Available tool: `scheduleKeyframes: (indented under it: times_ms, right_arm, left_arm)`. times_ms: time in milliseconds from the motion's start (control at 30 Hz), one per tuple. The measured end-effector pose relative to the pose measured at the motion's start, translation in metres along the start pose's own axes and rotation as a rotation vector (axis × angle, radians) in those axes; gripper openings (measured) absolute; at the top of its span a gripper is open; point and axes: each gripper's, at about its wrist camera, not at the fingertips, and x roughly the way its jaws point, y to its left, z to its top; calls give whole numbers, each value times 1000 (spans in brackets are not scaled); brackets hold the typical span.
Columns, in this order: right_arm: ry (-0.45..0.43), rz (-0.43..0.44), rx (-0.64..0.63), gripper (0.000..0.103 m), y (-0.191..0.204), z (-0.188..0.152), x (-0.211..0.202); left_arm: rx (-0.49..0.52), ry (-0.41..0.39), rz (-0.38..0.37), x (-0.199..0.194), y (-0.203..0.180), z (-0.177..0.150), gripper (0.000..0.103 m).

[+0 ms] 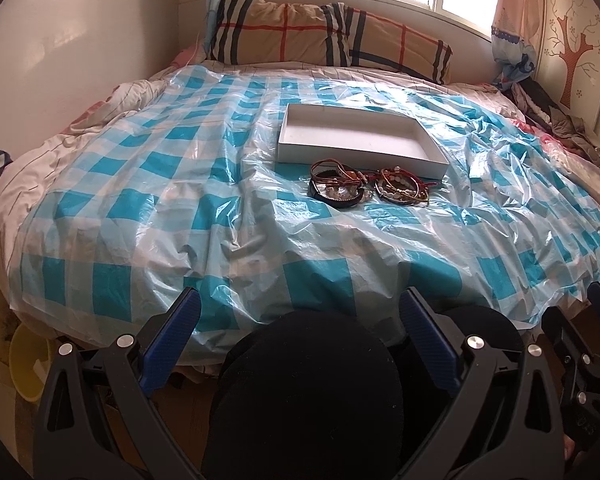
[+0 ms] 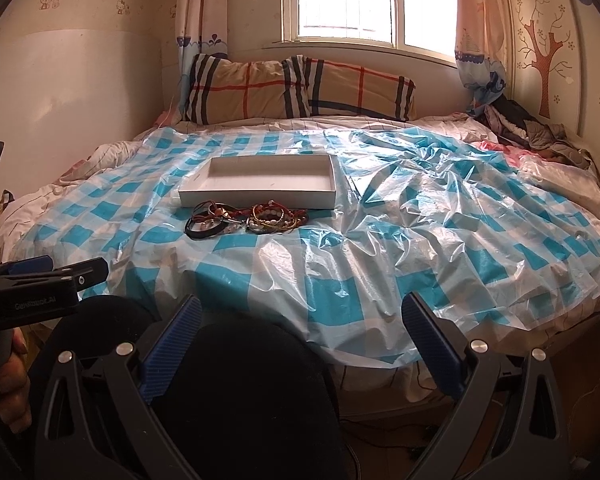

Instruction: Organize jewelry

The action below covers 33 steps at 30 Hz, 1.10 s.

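Blue-and-white checked plastic sheeting [image 1: 228, 216] is lying crinkled over the bed, and a shallow white box [image 1: 356, 138] is sitting on it near the middle, open side up. Just in front of the box, on the side nearer the cameras, a heap of bracelets [image 1: 364, 186] is resting on the sheet: a dark band with a looped cord on the left of the heap, beaded and reddish strands on the right, and the far edge of the heap is lying close against the box's front wall. The left gripper [image 1: 300, 312] is hovering low at the foot of the bed, well apart from the jewelry, with its blue-padded fingers [image 1: 180, 328] spread wide and gripping nothing. The right gripper [image 2: 300, 312] is hanging beside it, likewise gaping wide and carrying nothing. A plaid pillow [image 2: 300, 88] is leaning against the wall under the window [image 2: 348, 4], and rumpled clothes [image 2: 532, 128] are piling up at the bed's far right corner.
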Motion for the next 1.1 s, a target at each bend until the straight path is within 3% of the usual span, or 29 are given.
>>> scheduleKeyframes:
  times_ms: [1100]
  right_arm:
    - [7,3,7,96,-1,-1,2]
  left_arm:
    - [-10,5,2,4,3,-4,95]
